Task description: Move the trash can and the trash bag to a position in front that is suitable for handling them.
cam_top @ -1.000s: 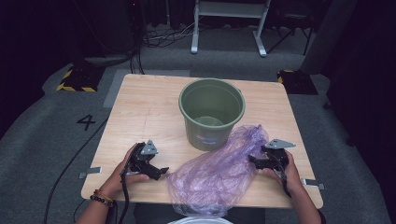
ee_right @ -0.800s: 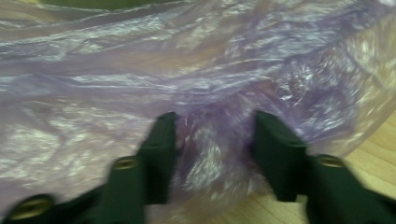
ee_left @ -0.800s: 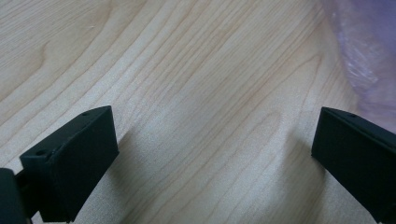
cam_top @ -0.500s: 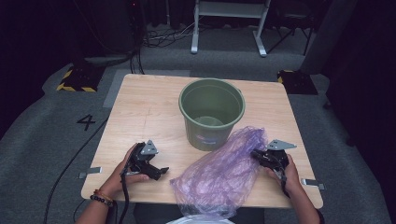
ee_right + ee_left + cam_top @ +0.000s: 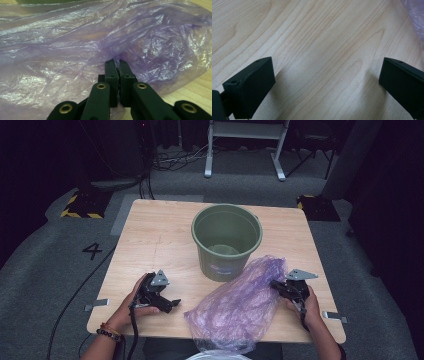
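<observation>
Beside the green bucket [image 5: 226, 240], on its near right, a crumpled purple bag [image 5: 240, 307] lies on the counter [image 5: 150, 235], one end touching the bucket's wall and the other spilling over the counter's near edge. The right tongs [image 5: 276, 285] sit at the bag's right edge, near the bucket's base; their jaws have just been closing and now stand pinched together on a fold of the film, which in the right gripper view bunches into creases at the tips [image 5: 116, 62]. The left tongs [image 5: 172, 303] rest well to the left of the bucket, low over bare wood, their jaws spread wide with nothing between them; in the left gripper view [image 5: 324, 82] a corner of the bag shows off to one side, apart from the jaws. The bucket stands upright near the counter's middle and looks empty, with no liner over its rim. Judging by this layout, the work appears to be lining the bucket with the bag, and it is at an early stage: one edge of the bag has been seized, and that is all. Still to come, most likely, are a second grip by the left tongs, finding and spreading the mouth, lifting the bag over the bucket, lowering it in, and folding the edge over the rim.
</observation>
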Tool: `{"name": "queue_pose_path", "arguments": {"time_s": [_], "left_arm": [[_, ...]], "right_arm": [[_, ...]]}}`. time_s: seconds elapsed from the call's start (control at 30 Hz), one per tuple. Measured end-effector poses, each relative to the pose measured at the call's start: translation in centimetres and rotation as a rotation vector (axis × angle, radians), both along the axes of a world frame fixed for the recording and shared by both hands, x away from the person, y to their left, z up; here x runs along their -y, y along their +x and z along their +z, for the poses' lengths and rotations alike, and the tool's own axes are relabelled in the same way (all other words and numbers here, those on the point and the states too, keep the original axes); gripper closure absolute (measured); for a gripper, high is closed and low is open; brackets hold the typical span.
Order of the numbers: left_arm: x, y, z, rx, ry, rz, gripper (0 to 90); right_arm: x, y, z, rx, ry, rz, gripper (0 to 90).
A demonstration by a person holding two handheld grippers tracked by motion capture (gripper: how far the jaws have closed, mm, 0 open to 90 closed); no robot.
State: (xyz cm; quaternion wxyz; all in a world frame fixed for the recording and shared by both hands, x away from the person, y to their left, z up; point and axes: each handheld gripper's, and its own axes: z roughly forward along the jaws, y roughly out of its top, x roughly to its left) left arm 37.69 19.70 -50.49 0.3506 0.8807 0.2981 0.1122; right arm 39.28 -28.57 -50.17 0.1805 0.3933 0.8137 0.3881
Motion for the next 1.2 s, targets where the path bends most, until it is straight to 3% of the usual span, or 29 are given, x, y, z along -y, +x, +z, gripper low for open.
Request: {"name": "queue_pose_path", "arguments": {"time_s": [0.27, 0.6, 0.87, 1.2], "left_arm": [[0.0, 0.0, 0.0, 0.002, 0.000, -0.002, 0.1], [0.0, 0.0, 0.0, 0.001, -0.001, -0.002, 0.1], [0.0, 0.0, 0.0, 0.002, 0.000, -0.002, 0.1], [0.0, 0.1, 0.0, 0.002, -0.001, -0.002, 0.1]], "right_arm": [[0.4, -0.2, 0.4, 0.026, 0.041, -0.012, 88.9], [1.0, -1.3, 3.0, 0.168, 0.114, -0.004, 89.0], [1.3, -2.0, 4.8, 0.245, 0.165, 0.001, 89.0], [0.9, -2.2, 6.7, 0.324, 0.163, 0.020, 89.0]]}}
